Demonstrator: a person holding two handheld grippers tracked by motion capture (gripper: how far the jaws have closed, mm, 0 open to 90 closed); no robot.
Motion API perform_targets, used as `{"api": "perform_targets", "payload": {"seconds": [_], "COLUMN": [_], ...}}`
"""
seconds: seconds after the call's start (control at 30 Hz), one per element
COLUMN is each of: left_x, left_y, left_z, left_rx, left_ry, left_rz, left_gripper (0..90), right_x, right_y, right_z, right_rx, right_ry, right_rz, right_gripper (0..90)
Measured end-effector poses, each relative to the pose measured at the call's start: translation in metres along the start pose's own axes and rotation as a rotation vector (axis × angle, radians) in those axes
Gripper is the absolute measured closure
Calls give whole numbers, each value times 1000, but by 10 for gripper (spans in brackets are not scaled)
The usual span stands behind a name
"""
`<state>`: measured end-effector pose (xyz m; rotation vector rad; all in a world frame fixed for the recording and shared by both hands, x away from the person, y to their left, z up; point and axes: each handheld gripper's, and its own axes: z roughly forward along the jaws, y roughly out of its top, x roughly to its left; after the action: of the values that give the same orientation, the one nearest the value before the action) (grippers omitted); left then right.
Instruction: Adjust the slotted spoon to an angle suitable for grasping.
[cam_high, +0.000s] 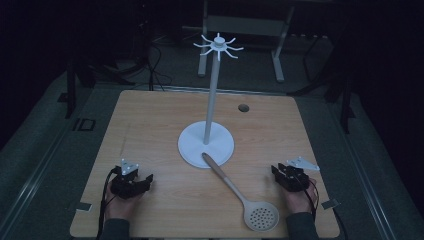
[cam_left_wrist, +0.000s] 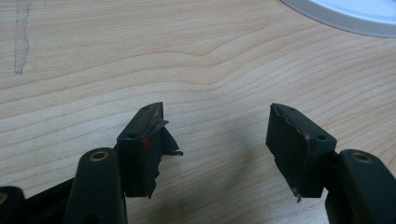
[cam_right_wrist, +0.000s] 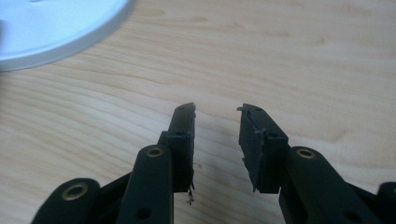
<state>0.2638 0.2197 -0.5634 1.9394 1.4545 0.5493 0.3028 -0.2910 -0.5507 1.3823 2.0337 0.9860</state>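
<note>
The wooden table (cam_high: 150, 130) carried a white hook stand (cam_high: 206, 142) at its centre. A slotted spoon (cam_high: 252, 207) lay before it, its handle tip touching the base. The left gripper (cam_high: 145, 182) rested with jaws wide, holding nothing; the right gripper (cam_high: 277, 172) had jaws narrower, also holding nothing.

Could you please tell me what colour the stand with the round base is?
The stand is white, pole, hooks and base alike; the high view shows it best.
</note>
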Motion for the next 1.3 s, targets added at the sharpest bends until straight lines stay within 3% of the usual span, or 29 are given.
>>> {"api": "perform_targets", "payload": {"seconds": [0.03,0.07,0.17,0.2,0.6,0.87,1.17,1.3], "left_x": [0,0,0,-1,-1,0,0,1], "left_y": [0,0,0,0,0,0,0,0], "left_z": [0,0,0,0,0,0,0,-1], "left_rx": [0,-1,-1,-1,-1,0,-1,-5], "left_ry": [0,-1,-1,1,0,5,5,6], "left_rz": [0,2,4,4,4,-1,-1,-7], "left_gripper": [379,379,378,379,379,378,379,379], "right_x": [4,12,14,22,33,45,58,65], "right_y": [2,5,6,11,26,41,48,52], "right_z": [-2,-7,-8,-14,-31,-41,-41,-37], "right_rx": [-3,-11,-9,-10,-11,6,12,59], "right_ry": [0,-12,-13,-14,28,60,114,154], "right_rz": [-23,-76,-90,-115,-126,-159,-183,-204], "right_gripper": [657,663,664,679,666,664,652,651]}}
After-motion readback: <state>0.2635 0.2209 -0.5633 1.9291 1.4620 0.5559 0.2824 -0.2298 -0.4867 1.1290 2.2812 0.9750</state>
